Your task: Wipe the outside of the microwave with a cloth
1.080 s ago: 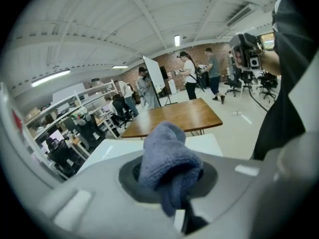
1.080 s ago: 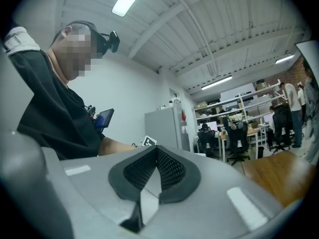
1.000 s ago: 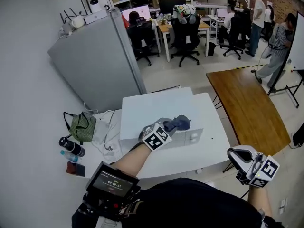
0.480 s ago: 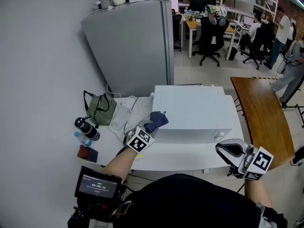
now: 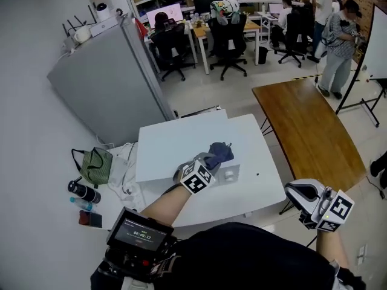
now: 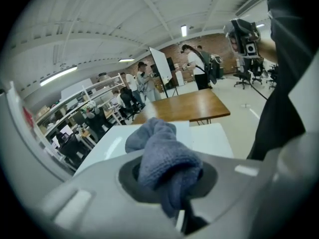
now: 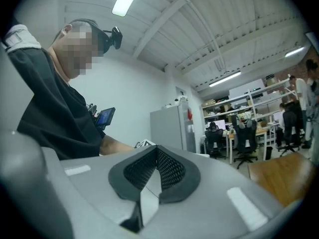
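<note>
Two tongs share the work unevenly. The left tongs clamp a bunched blue-grey cloth, whose free end bulges past the tips so that fabric, not plastic, meets the white box-shaped microwave. The cloth sits on the top panel toward its 4 o'clock corner, above the knobbed front. The right tongs are closed on nothing, off the white tabletop at 4 o'clock, probably out of the wipe's way.

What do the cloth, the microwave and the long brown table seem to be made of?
Cloth: blue-grey, looks like terry or microfibre; nubby matte pile, soft folds.
Microwave: white, smooth casing, likely painted metal, though plastic is possible.
Table: brown wood or wood-look laminate; streaky grain, slight sheen.
</note>
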Motion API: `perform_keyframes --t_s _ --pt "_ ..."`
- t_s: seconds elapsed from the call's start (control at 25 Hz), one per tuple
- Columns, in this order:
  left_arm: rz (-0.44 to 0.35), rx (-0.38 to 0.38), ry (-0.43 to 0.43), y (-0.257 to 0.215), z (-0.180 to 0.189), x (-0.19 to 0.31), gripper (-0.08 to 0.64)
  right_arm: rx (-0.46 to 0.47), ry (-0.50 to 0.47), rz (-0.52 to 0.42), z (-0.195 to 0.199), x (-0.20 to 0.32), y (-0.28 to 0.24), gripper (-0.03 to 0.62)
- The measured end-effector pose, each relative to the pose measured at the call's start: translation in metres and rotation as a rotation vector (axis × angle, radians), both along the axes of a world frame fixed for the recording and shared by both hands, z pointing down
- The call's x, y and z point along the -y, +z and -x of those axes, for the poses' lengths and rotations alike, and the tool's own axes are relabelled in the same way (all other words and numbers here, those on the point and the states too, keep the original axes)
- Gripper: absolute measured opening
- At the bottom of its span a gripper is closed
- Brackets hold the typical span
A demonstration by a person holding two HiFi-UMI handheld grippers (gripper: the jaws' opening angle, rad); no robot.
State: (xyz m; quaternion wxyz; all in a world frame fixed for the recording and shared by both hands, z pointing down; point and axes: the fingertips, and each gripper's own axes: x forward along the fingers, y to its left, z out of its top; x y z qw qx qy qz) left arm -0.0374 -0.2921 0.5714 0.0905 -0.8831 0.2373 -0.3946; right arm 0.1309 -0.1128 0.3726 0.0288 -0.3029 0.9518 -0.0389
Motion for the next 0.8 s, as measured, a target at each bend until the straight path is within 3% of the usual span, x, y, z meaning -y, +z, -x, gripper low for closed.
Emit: perform_keyframes --t_s 0.12,0.2,0.28,0.4,0.56,0.8 --pt "-0.002 0.020 0.073 0.003 -0.080 0.007 0.051 0.019 0.071 0.011 -0.062 -0.004 0.005 0.005" --pt "0.006 0.076 0.140 0.012 -0.115 0.000 0.055 0.031 0.101 0.009 -0.088 -0.007 0.005 0.005" --pt "-0.016 0.141 0.207 0.023 -0.134 -0.014 0.057 0.041 0.114 0.005 -0.100 -0.008 0.006 0.005" --pt "-0.028 0.132 0.246 0.021 -0.135 -0.037 0.057 0.046 0.102 0.003 -0.097 -0.007 0.005 0.005" --pt "-0.054 0.090 0.193 0.005 -0.074 -0.054 0.057 0.036 0.046 -0.009 -0.054 -0.006 -0.002 0.005" --pt "-0.046 0.012 -0.059 -0.001 0.116 -0.087 0.057 -0.009 -0.120 -0.030 0.085 -0.015 -0.014 0.005"
